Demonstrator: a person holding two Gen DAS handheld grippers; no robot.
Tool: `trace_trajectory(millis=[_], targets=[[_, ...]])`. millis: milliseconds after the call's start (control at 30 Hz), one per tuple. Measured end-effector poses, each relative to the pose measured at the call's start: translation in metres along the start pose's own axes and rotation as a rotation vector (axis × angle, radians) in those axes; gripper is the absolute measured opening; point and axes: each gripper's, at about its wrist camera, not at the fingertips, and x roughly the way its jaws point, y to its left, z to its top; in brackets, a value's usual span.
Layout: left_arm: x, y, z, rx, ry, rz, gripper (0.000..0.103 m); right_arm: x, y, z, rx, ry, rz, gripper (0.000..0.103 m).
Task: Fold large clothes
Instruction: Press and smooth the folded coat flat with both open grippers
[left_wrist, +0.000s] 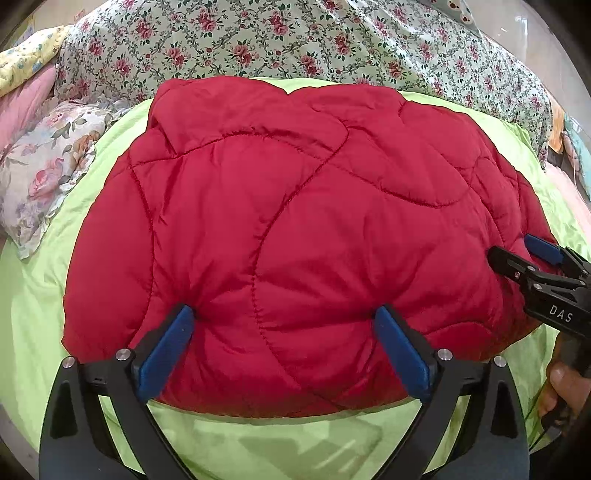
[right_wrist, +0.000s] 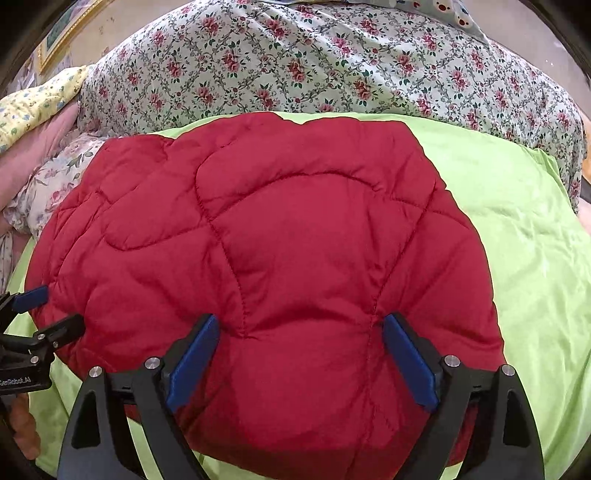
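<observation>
Red quilted jacket (left_wrist: 295, 240) lies folded on the green sheet (left_wrist: 44, 295); left gripper (left_wrist: 284, 347) and right gripper (right_wrist: 299, 354) press its near edge, jaws spread.

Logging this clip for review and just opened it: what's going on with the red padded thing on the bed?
A person is working a red quilted jacket with two handheld grippers. It lies in a compact, folded bundle on a lime green sheet, with floral bedding behind. The left gripper and right gripper are both open, their blue pads pressing into the jacket's near edge. Neither is clamping fabric.
</observation>
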Motion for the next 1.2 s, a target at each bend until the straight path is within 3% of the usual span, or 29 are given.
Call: trace_trajectory(millis=[233,400,567,1200], targets=[[-0.016,0.011,0.010,-0.049,-0.023,-0.015,0.098,0.000,-0.003,-0.001,0.004,-0.009,0.014,0.092],[0.000,0.021,0.017,-0.066,0.002,-0.013,0.098,-0.001,-0.004,-0.002,0.000,-0.014,0.015,0.092],[0.010,0.018,0.022,-0.057,0.000,0.010,0.102,-0.001,-0.003,-0.002,-0.004,-0.015,0.013,0.092],[0.013,0.018,0.024,-0.050,-0.012,0.015,0.103,0.000,-0.002,0.000,-0.001,-0.014,-0.002,0.093]])
